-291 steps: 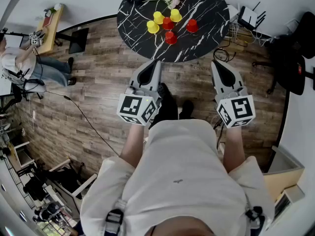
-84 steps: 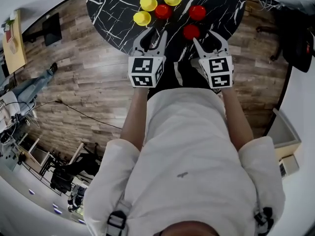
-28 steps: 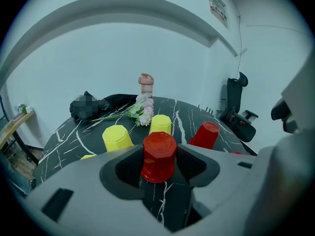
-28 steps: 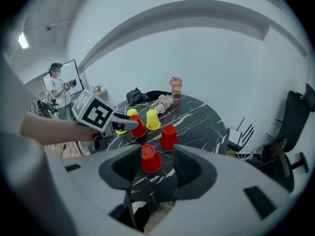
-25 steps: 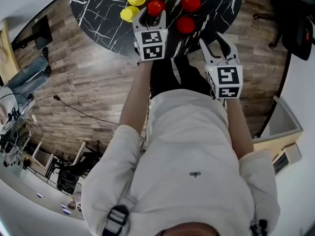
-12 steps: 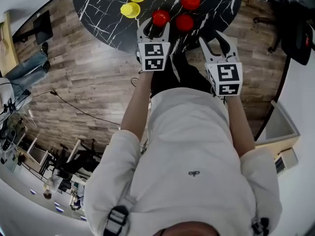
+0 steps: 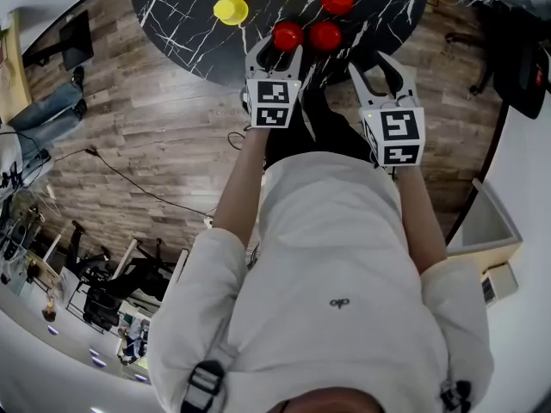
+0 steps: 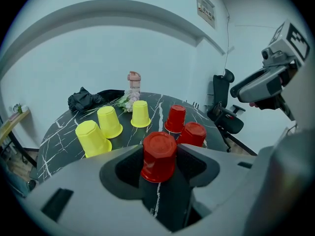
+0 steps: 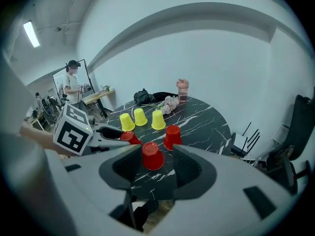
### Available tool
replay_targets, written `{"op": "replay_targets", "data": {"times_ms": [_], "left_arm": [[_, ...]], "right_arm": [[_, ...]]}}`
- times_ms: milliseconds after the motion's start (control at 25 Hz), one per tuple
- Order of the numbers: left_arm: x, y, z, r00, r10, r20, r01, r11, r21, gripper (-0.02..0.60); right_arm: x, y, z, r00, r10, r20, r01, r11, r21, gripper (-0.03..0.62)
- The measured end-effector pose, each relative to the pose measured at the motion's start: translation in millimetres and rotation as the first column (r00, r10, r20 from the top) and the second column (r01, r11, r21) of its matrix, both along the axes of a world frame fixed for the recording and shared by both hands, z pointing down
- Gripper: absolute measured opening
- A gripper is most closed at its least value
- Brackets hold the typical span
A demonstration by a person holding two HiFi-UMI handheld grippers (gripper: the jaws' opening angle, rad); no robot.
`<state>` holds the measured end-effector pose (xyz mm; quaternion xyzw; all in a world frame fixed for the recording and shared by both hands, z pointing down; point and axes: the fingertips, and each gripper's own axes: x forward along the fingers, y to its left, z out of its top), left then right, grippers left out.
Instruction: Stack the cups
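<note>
Shared office-style workroom: a round black marble-look table (image 7: 181,24) stands on a wood-plank floor (image 7: 155,136) between plain white walls, with a black swivel chair (image 8: 222,116) near it. Across the room, a person (image 9: 73,85) stands by a wooden side desk (image 9: 97,97) under a ceiling strip light (image 9: 30,33).

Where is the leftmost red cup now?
Head view, top centre: red cup in the left gripper's fingers, near the table's edge, left of a second red cup.
</note>
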<state>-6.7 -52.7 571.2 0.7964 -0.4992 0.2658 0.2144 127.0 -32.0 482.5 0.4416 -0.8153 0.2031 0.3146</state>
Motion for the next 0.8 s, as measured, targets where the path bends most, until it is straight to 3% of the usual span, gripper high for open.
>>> {"op": "replay_targets", "data": {"times_ms": [480,800], "left_arm": [[5,8,15,0.997,0.057,0.048,-0.057,0.998,0.004,0.213],[2,12,3,0.997,0.072,0.034,-0.072,0.997,0.005,0.222]], "right_arm": [[2,4,3,1.0,0.01,0.001,-0.01,1.0,-0.009,0.199],[2,-8,5,1.0,0.022,0.013,-0.022,1.0,0.0,0.199]]}}
